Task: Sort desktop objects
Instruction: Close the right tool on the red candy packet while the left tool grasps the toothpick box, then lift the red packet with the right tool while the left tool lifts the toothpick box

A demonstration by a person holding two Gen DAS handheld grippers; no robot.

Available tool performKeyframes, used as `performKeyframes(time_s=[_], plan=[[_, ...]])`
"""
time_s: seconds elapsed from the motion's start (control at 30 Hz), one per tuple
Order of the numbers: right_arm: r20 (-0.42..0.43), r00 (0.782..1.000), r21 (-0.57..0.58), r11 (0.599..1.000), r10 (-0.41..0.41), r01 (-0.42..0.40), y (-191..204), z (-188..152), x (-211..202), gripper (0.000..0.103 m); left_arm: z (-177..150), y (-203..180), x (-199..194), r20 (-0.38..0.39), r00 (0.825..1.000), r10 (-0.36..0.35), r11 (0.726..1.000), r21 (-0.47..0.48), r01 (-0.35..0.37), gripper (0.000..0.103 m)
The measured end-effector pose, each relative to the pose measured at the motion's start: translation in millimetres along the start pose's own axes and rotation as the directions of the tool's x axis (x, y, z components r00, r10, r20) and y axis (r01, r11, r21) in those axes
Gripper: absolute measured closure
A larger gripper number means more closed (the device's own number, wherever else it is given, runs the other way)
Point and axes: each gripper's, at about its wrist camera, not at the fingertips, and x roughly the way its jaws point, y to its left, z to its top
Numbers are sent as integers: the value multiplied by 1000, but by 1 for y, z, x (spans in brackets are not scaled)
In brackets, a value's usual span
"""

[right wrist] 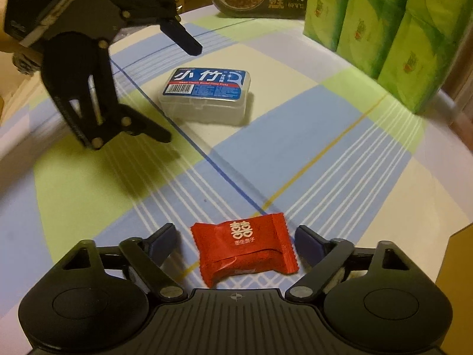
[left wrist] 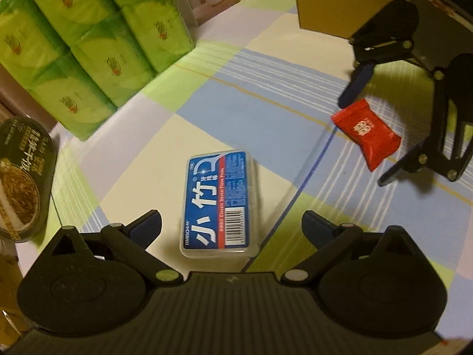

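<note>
Tongs (left wrist: 232,224) spread wide, floss box (left wrist: 218,204) between — untouched.

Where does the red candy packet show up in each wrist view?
Left wrist view: the red foil candy packet lies at the right, between the right gripper's open fingers.
Right wrist view: bottom centre, between that camera's own fingers.
Shared landmark: the clear dental floss box with a blue label.
</note>
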Motion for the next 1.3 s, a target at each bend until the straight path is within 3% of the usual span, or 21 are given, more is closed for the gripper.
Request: performKeyframes(time_s=[0.17,0.43,0.53,0.8,1.03,1.3], plan=[[-23,1000,12,1000,-1,1,1,-1,-1,27,5,11,12,-24,998,-56,998,-39,55,10],[-34,999,4,1000,1,-1,3,1,-5,52,10,8,22,-82,991,-110,994,-9,110,29],[-45,999,-2,1000,-2,2,6,3,-5,56,10,12,20,-81,989,-125,992,-45,121,49],[-68,998,-22,1000,9,-10,20,-2,-9,57,-1,-6,7,-71,992,-107,993,-62,103,50],[-91,996,-19,999,27,-29,47,-23,-22,57,-20,-64,-22,-38,991,-125,992,-26,124,50],[-76,997,94,996,20,-13,82,-72,-50,57,-39,-123,-53,2,992,-130,975,-180,128,50]])
